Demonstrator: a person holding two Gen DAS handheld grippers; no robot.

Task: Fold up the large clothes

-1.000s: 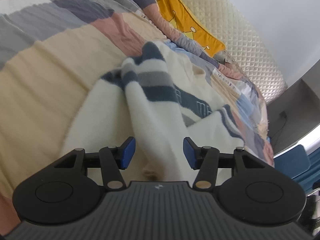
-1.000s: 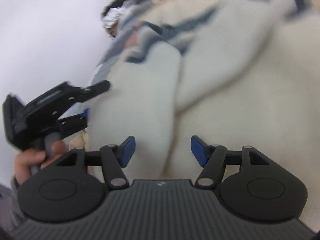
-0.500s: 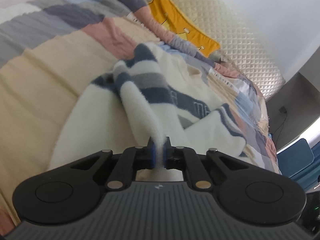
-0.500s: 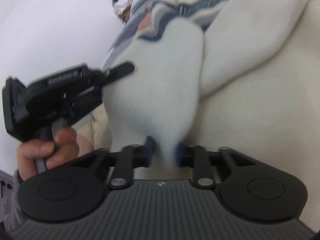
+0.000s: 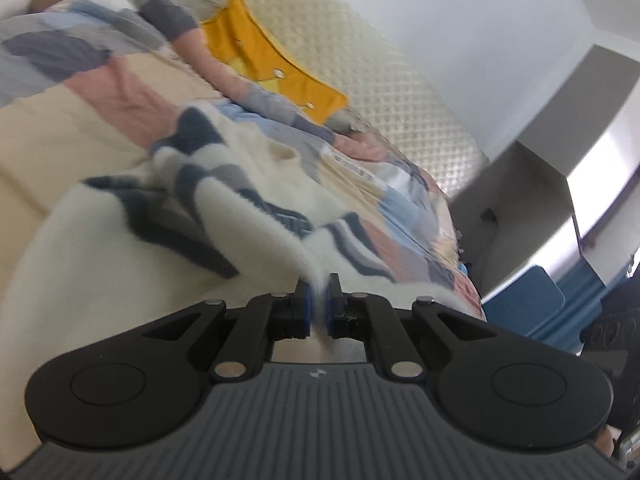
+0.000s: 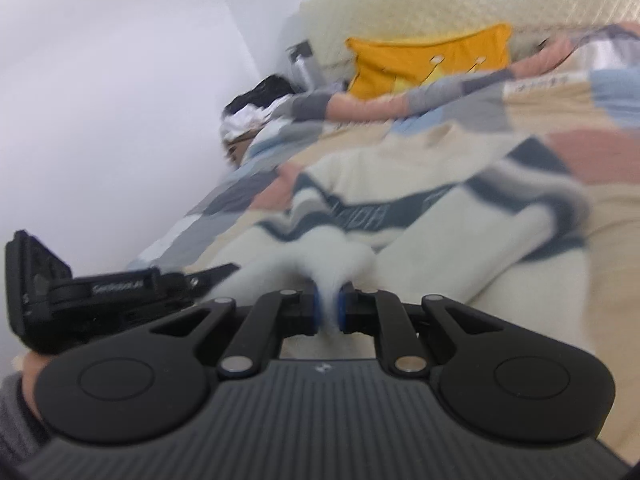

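The left tool [image 5: 317, 304] is clenched on a pinch of the cream sweater [image 5: 256, 168], fabric bunched between its blue pads [image 5: 305, 308]. The right tool [image 6: 329, 309] is likewise clamped on another fold of the same hem. The sweater, cream with dark stripes, lies spread on the patchwork bed [image 5: 60, 132], its near edge raised at both grips. To do this step well, I judge both tools should rise evenly, keeping the edge taut between them, then carry it toward the yellow pillow [image 5: 272, 68] so the fold lands square. An uneven pull would likely skew the crease.
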